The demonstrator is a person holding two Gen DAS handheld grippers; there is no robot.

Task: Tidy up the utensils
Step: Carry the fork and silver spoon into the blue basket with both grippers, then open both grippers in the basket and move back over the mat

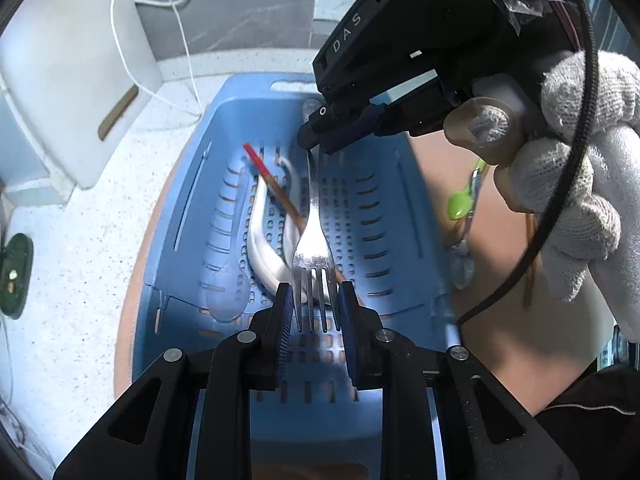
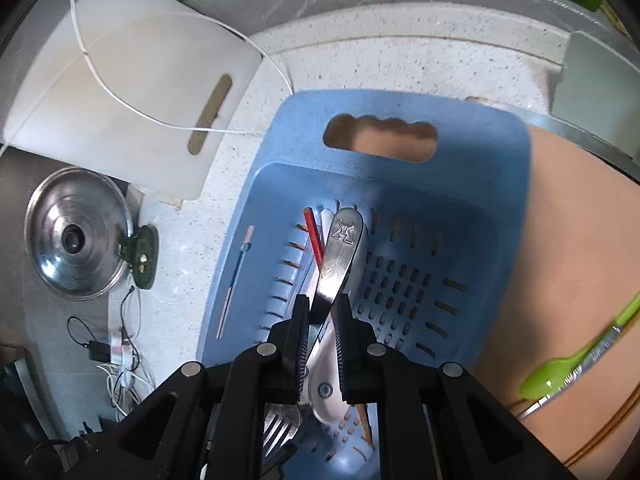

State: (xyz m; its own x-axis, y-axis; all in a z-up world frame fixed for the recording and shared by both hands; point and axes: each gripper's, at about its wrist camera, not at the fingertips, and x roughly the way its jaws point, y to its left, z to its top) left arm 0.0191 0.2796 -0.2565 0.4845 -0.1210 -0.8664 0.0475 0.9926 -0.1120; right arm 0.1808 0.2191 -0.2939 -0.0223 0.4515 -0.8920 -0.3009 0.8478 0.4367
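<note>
A steel fork point(image 1: 313, 240) hangs over the blue slotted basket point(image 1: 400, 208). My right gripper point(image 1: 320, 142) is shut on its handle; in the right wrist view the handle point(image 2: 338, 252) runs between my right gripper's point(image 2: 322, 320) pads. My left gripper point(image 1: 313, 308) has its blue pads on either side of the fork's tines, touching or nearly so. Inside the basket lie a white spoon point(image 1: 260, 248) and a red-tipped chopstick point(image 1: 272, 180).
The basket point(image 2: 480, 168) sits on an orange mat point(image 2: 568, 240) on a speckled counter. A green spoon point(image 2: 560, 368) and other utensils lie on the mat to the right. A white cutting board point(image 2: 132, 88), a cable and a steel lid point(image 2: 76, 240) are to the left.
</note>
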